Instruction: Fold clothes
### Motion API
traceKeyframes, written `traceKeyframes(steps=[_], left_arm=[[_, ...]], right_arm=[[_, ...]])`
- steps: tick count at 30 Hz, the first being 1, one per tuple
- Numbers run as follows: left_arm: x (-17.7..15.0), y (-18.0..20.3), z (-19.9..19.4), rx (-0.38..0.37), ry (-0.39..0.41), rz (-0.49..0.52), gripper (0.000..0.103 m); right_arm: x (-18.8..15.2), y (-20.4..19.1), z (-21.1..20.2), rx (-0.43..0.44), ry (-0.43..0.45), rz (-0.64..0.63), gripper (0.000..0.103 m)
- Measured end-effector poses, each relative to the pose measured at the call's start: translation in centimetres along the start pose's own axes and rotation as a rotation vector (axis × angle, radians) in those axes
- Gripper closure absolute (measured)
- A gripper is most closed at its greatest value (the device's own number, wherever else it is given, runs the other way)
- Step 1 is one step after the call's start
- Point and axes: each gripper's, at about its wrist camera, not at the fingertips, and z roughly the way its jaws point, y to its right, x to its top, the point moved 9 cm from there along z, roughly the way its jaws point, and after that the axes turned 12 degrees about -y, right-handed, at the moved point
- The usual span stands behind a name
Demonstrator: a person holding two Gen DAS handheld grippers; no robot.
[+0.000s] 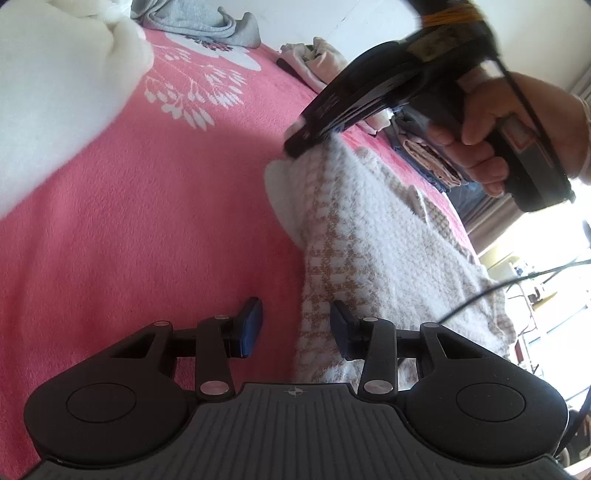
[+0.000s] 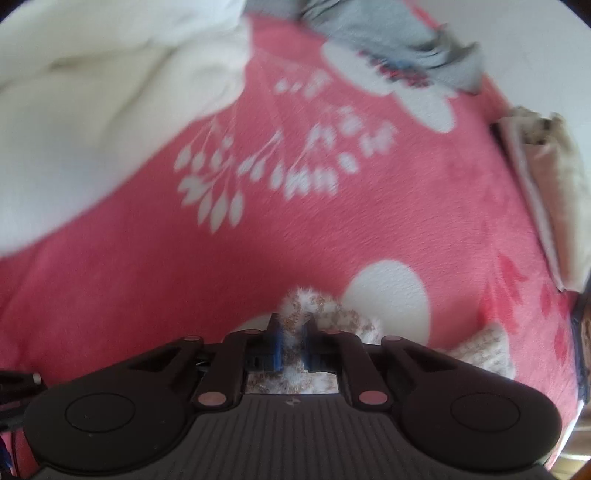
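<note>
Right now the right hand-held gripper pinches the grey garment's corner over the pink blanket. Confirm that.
Wrong garment. The right hand-held gripper pinches the white-and-tan fleece garment, not the grey one lying far off, over the pink blanket, as the right wrist view shows.

On the bed (image 1: 147, 229) the fleece garment (image 1: 376, 236) lies toward the right edge, with the left claw (image 1: 295, 325) over its near left border and the right claw (image 2: 291, 345) at its far corner. A bulky bundle (image 1: 55, 96) sits at the far left, a crumpled garment (image 1: 207, 22) behind it at the bed's far end. Folded stacks (image 1: 317, 59) lie along the far right edge.
</note>
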Motion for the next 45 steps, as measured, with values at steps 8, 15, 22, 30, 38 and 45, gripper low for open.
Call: traceKeyframes(steps=[8, 15, 22, 30, 38, 45], left_arm=[[0.0, 0.1, 0.0, 0.013, -0.011, 0.009, 0.063], [-0.1, 0.1, -0.2, 0.02, -0.006, 0.001, 0.063], [0.0, 0.4, -0.1, 0.069, -0.023, 0.021, 0.063], [0.6, 0.5, -2.9, 0.158, 0.059, 0.065, 0.063], [3.3, 6.0, -1.8, 0.141, 0.098, 0.342, 0.065], [0.4, 6.8, 2.7, 0.248, -0.042, 0.497, 0.068]], right_arm=[[-0.8, 2.2, -0.4, 0.02, 0.211, 0.223, 0.094], [-3.1, 8.4, -6.5, 0.076, 0.466, 0.469, 0.066], [-8.8, 4.7, -6.2, 0.268, 0.332, 0.296, 0.074], [-10.9, 4.7, -1.3, 0.223, 0.285, 0.418, 0.075], [-25.7, 12.9, -8.4, 0.033, 0.335, 0.584, 0.075], [-37.3, 15.3, 0.6, -0.039, 0.228, 0.798, 0.076]])
